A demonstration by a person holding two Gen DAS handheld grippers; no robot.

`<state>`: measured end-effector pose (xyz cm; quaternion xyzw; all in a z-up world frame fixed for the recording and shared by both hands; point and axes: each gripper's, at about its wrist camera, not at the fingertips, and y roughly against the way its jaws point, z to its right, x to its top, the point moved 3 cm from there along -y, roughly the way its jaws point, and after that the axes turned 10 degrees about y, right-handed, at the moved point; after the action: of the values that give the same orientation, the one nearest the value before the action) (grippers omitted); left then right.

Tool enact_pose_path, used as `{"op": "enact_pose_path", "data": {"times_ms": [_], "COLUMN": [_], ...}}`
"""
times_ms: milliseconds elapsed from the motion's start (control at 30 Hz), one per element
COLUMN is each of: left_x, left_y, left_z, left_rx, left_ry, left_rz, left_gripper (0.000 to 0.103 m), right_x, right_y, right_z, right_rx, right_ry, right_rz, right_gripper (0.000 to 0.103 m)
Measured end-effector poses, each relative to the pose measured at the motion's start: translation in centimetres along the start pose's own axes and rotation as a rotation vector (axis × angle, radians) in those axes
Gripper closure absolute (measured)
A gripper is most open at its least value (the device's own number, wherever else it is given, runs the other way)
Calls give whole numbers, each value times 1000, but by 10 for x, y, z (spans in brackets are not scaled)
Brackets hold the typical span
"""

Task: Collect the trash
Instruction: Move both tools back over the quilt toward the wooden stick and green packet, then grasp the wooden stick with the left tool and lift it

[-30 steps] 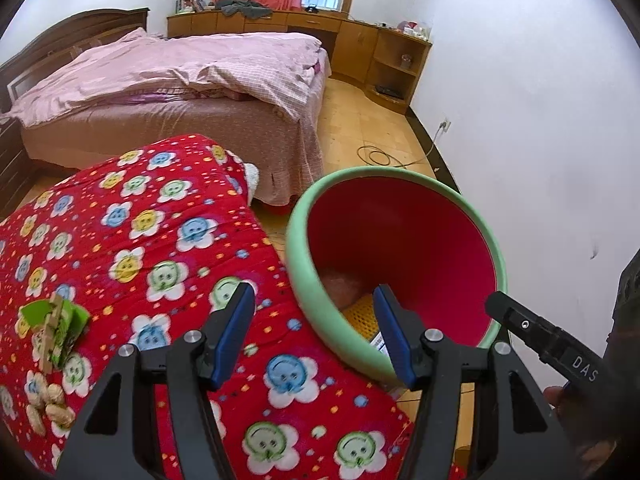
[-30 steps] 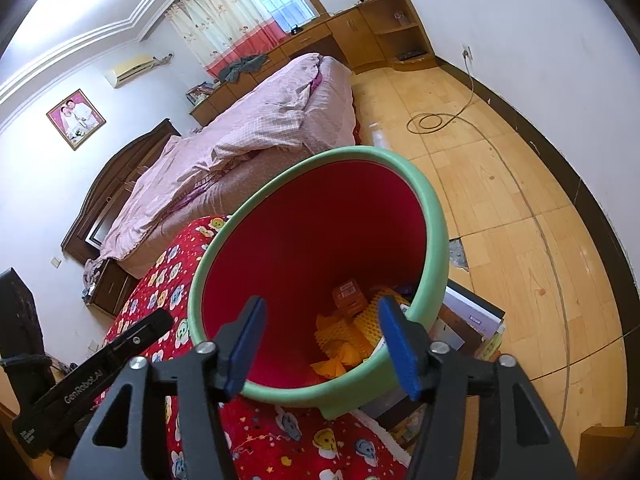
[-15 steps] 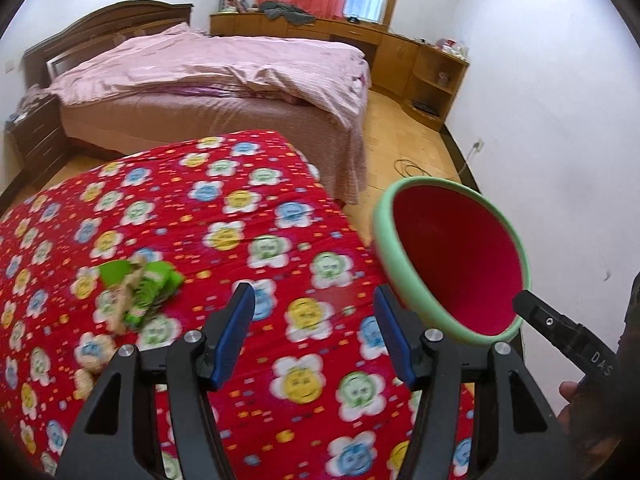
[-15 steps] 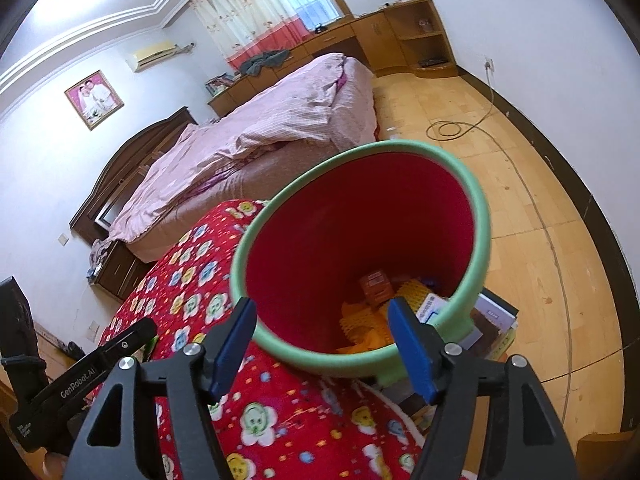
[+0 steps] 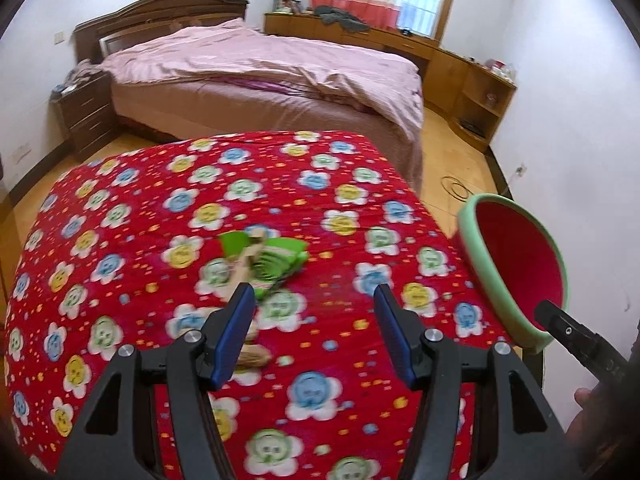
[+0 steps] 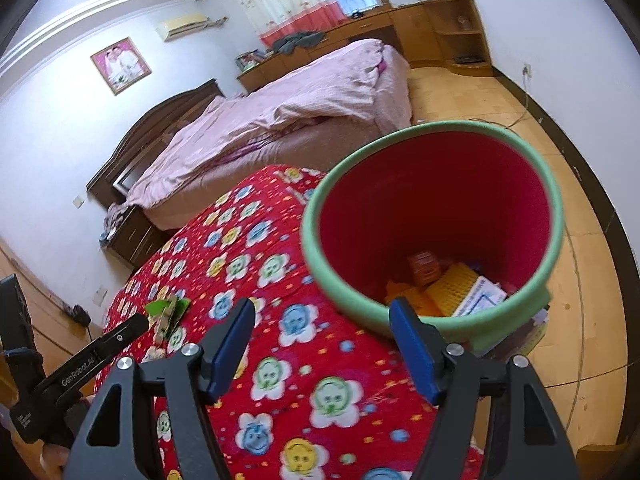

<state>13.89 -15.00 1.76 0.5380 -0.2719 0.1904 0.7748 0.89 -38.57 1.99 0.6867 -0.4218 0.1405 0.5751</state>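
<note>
**Left gripper swings from bin toward litter on the red cloth**

Left wrist view: the left gripper [image 5: 314, 330], jaws spread and empty, has swung away from the green-rimmed bin [image 5: 472, 244], now at the right edge. The green wrapper with a wooden stick [image 5: 262, 258] lies on the flowered bench [image 5: 120, 280] just ahead, the stick's long axis running toward the left jaw. Pickup looks next.

Right wrist view: the right gripper [image 6: 324, 346], jaws just widened and empty, faces the bin [image 6: 316, 240], which holds orange scraps [image 6: 448, 288]. The wrapper [image 6: 166, 312] lies far left.

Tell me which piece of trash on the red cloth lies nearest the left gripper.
The brown nut-like scraps beside the left gripper's left finger; the green wrapper with a wooden stick lies farther out.
</note>
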Motion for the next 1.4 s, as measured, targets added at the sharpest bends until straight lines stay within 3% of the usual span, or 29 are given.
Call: {"op": "enact_pose_path", "data": {"times_ms": [700, 1200, 1400], "left_x": [6, 10, 7], "left_y": [-23, -61, -61], "left_z": [-67, -62, -55], "left_rx": [66, 51, 25], "left_ry": [97, 46, 15], "left_rz": [-29, -91, -91], "left_gripper": [45, 72, 90], "right_x": [-2, -7, -8], "right_y": [-45, -71, -75], "right_z": [-70, -65, -62], "right_rx": [30, 37, 41], "right_ry": [138, 132, 121], "right_rz": [-65, -122, -131], "right_gripper": [31, 31, 31]}}
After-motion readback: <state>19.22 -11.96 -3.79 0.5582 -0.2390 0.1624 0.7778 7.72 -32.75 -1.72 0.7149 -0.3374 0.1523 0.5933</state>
